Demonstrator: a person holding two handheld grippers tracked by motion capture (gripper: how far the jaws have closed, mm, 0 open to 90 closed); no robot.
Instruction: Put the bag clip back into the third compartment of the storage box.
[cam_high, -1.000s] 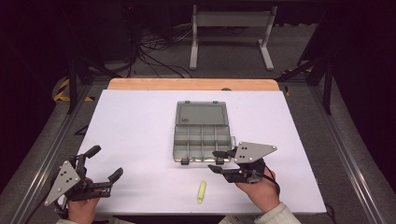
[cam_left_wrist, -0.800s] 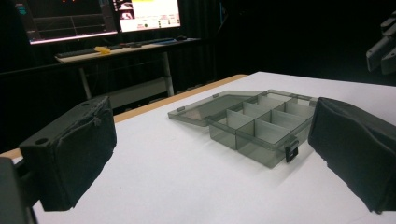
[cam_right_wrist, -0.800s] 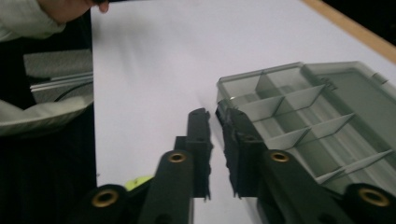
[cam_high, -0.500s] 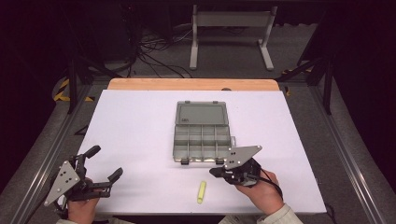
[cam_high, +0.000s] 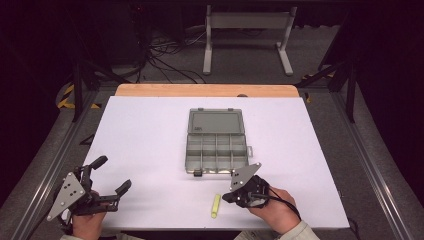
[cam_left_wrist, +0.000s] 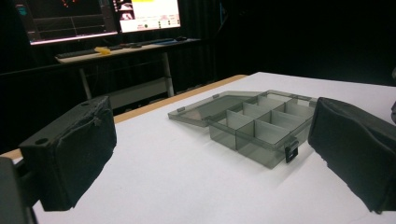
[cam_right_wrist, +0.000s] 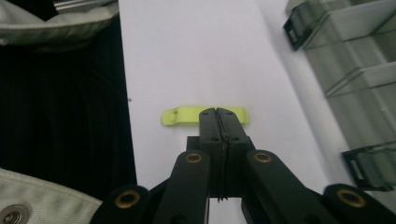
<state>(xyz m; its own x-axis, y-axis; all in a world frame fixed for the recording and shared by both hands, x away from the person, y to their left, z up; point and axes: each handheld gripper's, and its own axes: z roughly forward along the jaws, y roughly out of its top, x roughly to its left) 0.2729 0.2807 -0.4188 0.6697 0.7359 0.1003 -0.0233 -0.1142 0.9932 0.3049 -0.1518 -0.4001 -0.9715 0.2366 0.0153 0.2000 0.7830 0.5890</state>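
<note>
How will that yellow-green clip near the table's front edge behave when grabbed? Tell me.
The yellow-green clip looks small and thin, so it is probably light and may skid on the smooth white table. It lies flat, so it is unlikely to roll. The right gripper is shut and must open first.

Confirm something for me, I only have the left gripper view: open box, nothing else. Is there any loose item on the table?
Observer: Yes, a yellow-green clip lies near the table's front edge, in front of the organizer box.
Operator: Right gripper near it?
Observer: The right gripper points at the clip's middle, jaws pressed together.
Operator: Holding it?
Observer: No; in the high view the clip lies flat, apart from the jaws.
</note>
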